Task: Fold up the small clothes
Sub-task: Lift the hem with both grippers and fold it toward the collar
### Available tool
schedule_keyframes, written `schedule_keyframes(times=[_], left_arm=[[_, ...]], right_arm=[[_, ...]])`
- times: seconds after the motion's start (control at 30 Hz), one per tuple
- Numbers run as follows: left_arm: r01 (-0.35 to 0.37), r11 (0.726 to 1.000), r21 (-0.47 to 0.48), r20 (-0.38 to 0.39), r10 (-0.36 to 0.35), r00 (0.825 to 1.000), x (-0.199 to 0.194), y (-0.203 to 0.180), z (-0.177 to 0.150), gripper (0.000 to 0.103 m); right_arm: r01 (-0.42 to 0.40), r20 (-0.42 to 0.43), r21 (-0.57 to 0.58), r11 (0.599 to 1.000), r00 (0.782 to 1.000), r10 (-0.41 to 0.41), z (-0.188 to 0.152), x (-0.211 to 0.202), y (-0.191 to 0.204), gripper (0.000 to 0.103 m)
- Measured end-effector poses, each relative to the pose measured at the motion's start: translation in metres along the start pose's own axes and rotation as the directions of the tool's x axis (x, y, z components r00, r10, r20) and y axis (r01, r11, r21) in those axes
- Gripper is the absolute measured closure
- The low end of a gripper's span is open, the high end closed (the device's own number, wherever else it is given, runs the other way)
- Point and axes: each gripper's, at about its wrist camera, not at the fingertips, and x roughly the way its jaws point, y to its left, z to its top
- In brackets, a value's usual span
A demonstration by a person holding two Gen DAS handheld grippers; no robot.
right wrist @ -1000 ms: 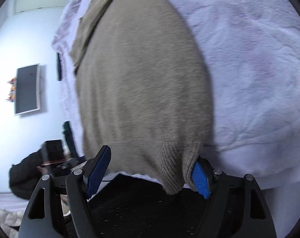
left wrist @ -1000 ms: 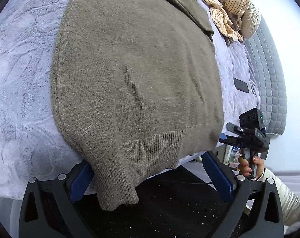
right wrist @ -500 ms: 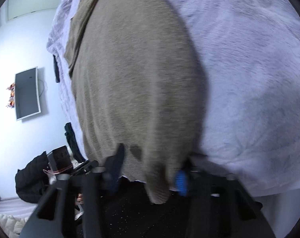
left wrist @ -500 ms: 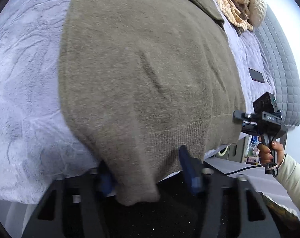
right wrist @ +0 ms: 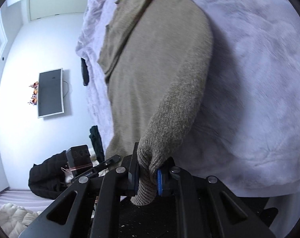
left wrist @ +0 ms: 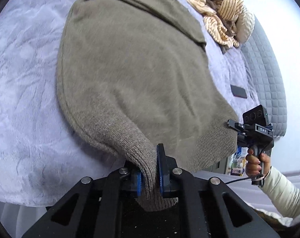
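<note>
An olive-brown knit sweater (left wrist: 134, 73) lies spread on a lavender plush blanket (left wrist: 21, 91), with a sleeve folded across its far part. My left gripper (left wrist: 149, 175) is shut on one corner of the ribbed hem and lifts it a little. My right gripper (right wrist: 148, 175) is shut on the other hem corner of the sweater (right wrist: 155, 75). The right gripper also shows in the left wrist view (left wrist: 255, 130), held by a hand at the hem's far corner. The left gripper's body shows in the right wrist view (right wrist: 80, 156).
A heap of tan striped clothes (left wrist: 221, 10) lies at the far end of the bed. A dark phone (left wrist: 238, 91) lies on the blanket near a grey quilted headboard (left wrist: 268, 75). A wall television (right wrist: 50, 92) and a black jacket (right wrist: 44, 176) are beside the bed.
Both grippers went from open around the hem corners to shut on them. The hem corners have lifted off the bed edge.
</note>
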Motion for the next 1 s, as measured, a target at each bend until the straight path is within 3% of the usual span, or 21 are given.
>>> schedule_keyframes(times=[0.47,0.77,1.0], left_arm=[[0.026,1.000,-0.010,0.165,-0.024,0.986,-0.045,-0.022,0.067,0.090],[-0.027,0.999,0.022,0.303,0.019,0.953,-0.079,-0.042,0.157,0.090],[-0.068,0.998,0.004,0.379,0.062,0.923,-0.072,-0.037,0.251,0.090]], right_arm=[[-0.194,0.085,-0.064,0.979,0.976,0.199,0.060,-0.025,0.066,0.089],[-0.245,0.082,-0.173,0.954,0.962,0.262,0.141,-0.030,0.129,0.089],[-0.197,0.109,-0.156,0.968,0.970,0.215,0.234,-0.015,0.142,0.089]])
